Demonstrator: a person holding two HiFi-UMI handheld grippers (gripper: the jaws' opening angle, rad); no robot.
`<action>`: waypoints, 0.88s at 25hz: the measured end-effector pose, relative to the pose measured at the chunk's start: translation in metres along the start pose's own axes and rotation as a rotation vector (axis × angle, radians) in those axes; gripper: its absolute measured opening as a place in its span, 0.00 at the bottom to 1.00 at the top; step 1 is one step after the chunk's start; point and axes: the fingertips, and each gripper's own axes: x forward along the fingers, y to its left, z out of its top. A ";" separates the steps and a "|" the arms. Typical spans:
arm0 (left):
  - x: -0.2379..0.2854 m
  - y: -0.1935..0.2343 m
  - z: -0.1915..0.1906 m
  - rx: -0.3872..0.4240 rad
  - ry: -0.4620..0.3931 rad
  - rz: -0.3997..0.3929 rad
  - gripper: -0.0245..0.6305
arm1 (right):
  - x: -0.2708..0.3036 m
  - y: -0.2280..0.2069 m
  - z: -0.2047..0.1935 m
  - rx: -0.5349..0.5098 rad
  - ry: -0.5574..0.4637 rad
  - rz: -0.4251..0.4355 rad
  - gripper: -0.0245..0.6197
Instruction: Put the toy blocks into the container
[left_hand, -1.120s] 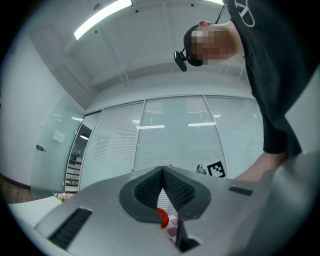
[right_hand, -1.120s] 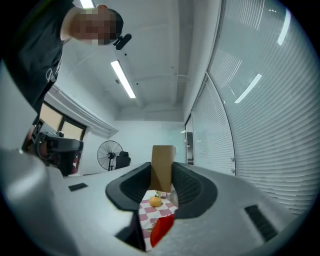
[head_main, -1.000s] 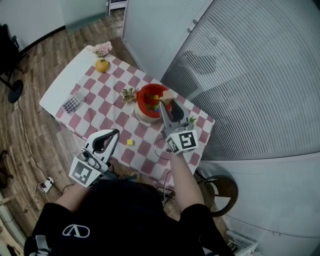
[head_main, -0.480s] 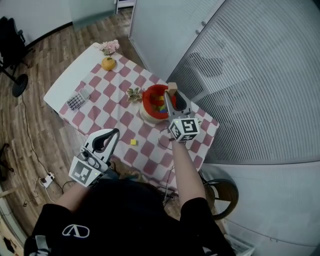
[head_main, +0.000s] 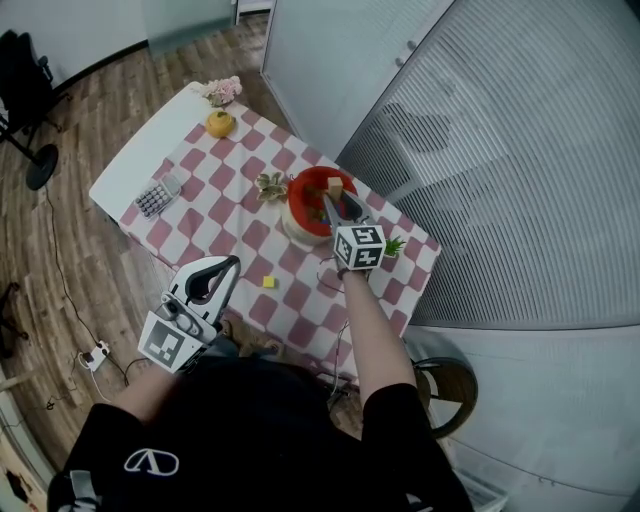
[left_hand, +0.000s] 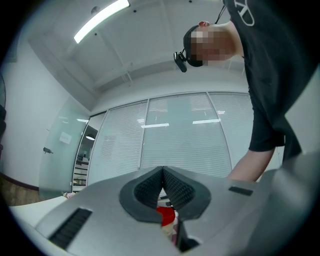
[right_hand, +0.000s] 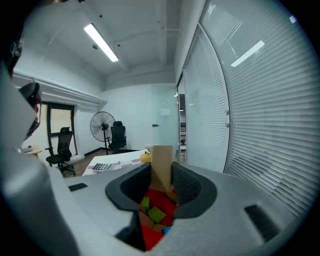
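Status: task partly done, one block in transit.

Right gripper (head_main: 332, 198): I have its jaws closed on a tan wooden block (head_main: 336, 186), which stands upright between the pads and sticks out past the tips. In the right gripper view the grip looks firm, with both pads bearing on the block's sides. The red container (head_main: 297, 190) sits directly below and just ahead of this gripper, so the block hangs over its opening and is not yet released.

Container contents: looking down past the right gripper's jaws I see several blocks inside (right_hand: 156, 214), green, yellow and one blue among them. I judge those as delivered.

Left gripper (head_main: 234, 263): jaws are shut, pads meeting, with nothing between them. It is held well back from the container, near my body, idle.

Outstanding: one small yellow block (head_main: 267, 282) lies on the table (head_main: 215, 215), just ahead of the left gripper and well short of the container. I find no other loose blocks on the table.

Assessment: what remains is to release the tan block and collect the yellow one.
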 end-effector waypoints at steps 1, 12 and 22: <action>-0.001 0.001 0.001 0.000 -0.001 0.002 0.05 | 0.000 0.001 -0.001 -0.002 0.005 0.001 0.25; 0.000 0.000 0.000 -0.005 -0.003 0.001 0.05 | 0.004 -0.011 -0.008 -0.002 0.023 -0.046 0.38; 0.001 0.002 -0.001 0.002 0.005 0.003 0.05 | -0.033 0.018 0.050 -0.048 -0.127 -0.001 0.36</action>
